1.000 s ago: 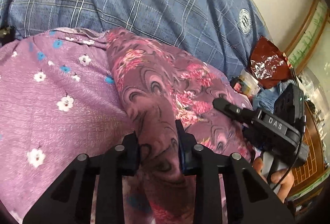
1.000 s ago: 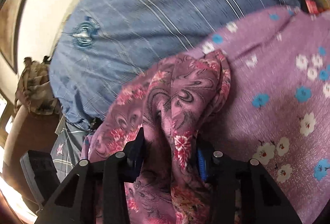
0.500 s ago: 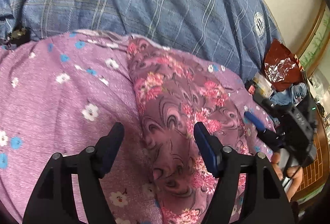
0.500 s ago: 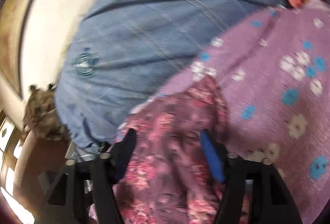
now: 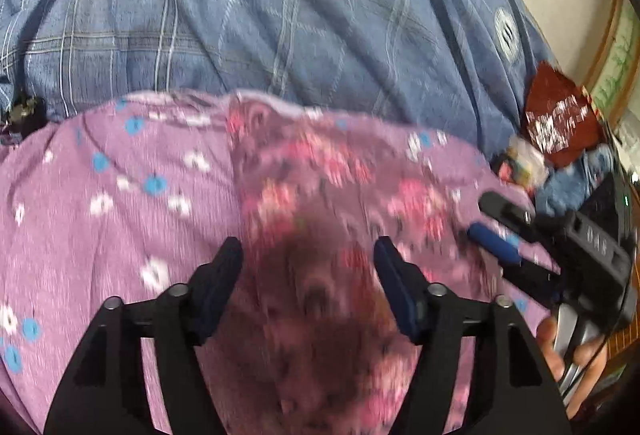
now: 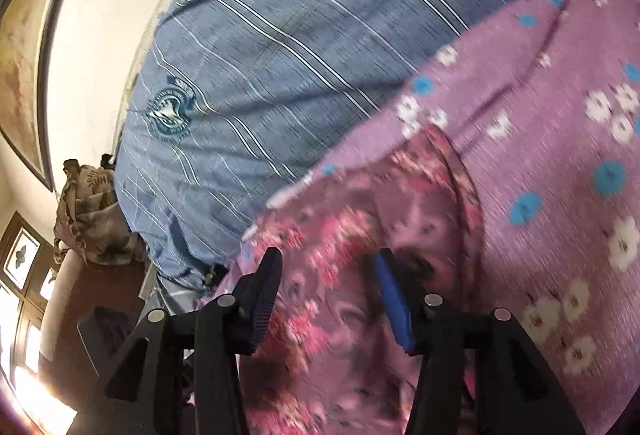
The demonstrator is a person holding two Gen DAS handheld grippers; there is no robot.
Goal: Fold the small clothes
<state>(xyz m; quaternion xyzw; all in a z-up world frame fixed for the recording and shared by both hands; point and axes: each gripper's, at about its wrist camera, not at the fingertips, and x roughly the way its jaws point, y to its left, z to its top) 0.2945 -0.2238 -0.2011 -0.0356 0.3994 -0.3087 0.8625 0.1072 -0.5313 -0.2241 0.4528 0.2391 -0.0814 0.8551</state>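
Note:
A small mauve garment with pink flowers and dark swirls (image 5: 320, 203) (image 6: 352, 235) lies folded into a long strip on a purple cloth with white and blue flowers (image 5: 112, 219) (image 6: 560, 123). My left gripper (image 5: 308, 259) hovers over the near part of the strip, open, its pads clear of the fabric. In the left wrist view the right gripper (image 5: 492, 223) shows at the strip's right edge. My right gripper (image 6: 326, 271) stands open above the strip's other end, nothing pinched. Both views are blurred.
A blue checked bedspread (image 5: 280, 15) (image 6: 300, 35) covers the bed beyond the purple cloth. A dark red foil packet (image 5: 560, 119) and small items lie at the bed's right edge. A person's hand (image 5: 576, 367) holds the right gripper. Crumpled beige cloth (image 6: 88, 211) sits by a wooden door.
Both grippers have let go of the floral garment and opened. The raised fold has dropped flat onto the purple cloth. Both grippers have drawn back a little from it.

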